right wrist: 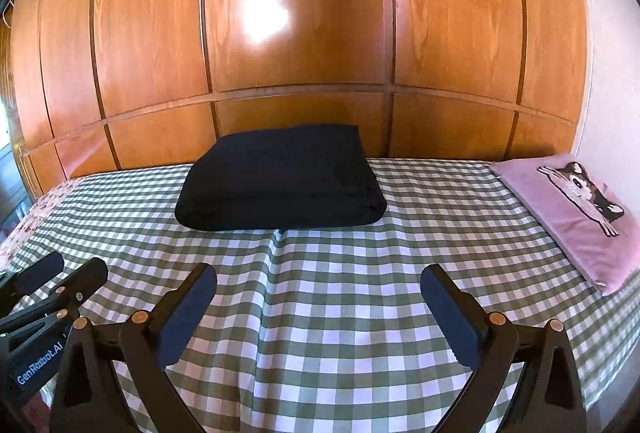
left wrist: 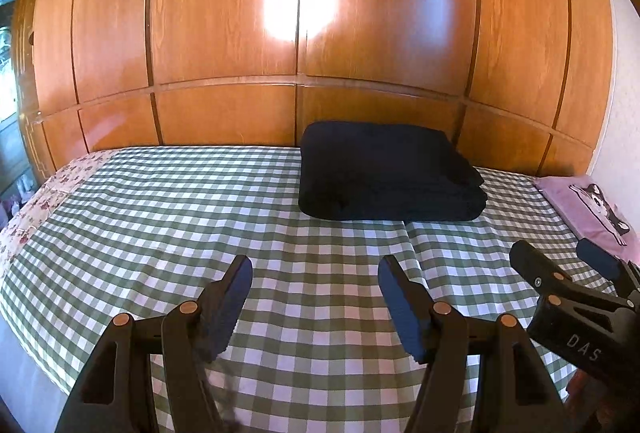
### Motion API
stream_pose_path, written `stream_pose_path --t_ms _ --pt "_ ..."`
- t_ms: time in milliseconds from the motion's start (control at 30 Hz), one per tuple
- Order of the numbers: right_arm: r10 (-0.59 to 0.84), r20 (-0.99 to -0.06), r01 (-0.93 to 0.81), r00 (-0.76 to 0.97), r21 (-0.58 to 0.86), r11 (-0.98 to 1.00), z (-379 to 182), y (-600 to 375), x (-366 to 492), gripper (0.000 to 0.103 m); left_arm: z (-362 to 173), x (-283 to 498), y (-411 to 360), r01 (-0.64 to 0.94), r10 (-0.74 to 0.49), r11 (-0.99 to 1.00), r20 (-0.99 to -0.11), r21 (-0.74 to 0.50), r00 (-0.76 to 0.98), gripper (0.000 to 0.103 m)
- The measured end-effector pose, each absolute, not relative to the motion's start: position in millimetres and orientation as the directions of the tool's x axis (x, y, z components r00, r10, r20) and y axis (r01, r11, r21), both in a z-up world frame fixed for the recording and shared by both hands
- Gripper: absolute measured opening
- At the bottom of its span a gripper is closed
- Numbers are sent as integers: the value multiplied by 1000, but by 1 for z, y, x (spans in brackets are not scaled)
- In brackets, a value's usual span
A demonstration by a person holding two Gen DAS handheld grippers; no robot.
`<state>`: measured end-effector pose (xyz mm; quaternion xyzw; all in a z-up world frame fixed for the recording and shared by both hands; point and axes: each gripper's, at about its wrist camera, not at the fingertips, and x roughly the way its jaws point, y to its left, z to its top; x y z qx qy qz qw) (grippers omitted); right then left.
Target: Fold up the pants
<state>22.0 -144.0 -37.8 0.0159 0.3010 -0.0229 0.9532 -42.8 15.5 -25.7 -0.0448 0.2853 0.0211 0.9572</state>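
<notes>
Judging the fold done: pants (right wrist: 280, 179) sit as a neat dark stack at the far side of the bed (right wrist: 340, 313), left gripper (left wrist: 316, 307) and right gripper (right wrist: 319, 317) both spread apart and empty, so pull back level without snagging the checked cover.

A green-and-white checked bedspread (right wrist: 340, 313) covers the bed. A pink pillow (right wrist: 576, 225) printed with a cat lies at its right edge. Glossy wooden wardrobe doors (right wrist: 300, 33) stand behind; floral fabric (left wrist: 48, 193) shows at the left.

Black claws (left wrist: 316, 307), navy pads (right wrist: 188, 317), copper rivets, faint "DAS" lettering.
</notes>
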Motion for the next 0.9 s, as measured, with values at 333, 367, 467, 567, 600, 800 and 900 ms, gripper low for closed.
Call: stream_pose_path --t_ms 333,367,467,567,600,800,900 --pt "-41 -586 75 809 34 997 -39 -147 24 102 -24 -42 18 -72 19 994 -547 -76 837 66" --pt "-40 -586 74 809 34 997 -39 -147 24 102 -24 -42 18 -74 21 995 -547 -74 837 66" --pt "-39 -589 72 807 32 997 -40 -146 24 102 -24 -42 17 -72 22 995 -545 -71 838 66" --pt "-36 -593 73 804 39 997 -41 -146 24 102 -24 -42 18 -73 24 995 -548 -69 836 66" --pt "-36 -594 74 804 40 996 -41 -146 24 102 -24 -42 18 -72 24 995 -549 -67 835 66" --pt "-37 -594 75 803 40 996 -41 -145 24 102 -24 -42 17 -73 21 995 -555 -71 831 66" --pt "-34 -599 75 800 43 996 -42 -145 24 102 -25 -41 17 -73 20 995 -562 -72 827 66"
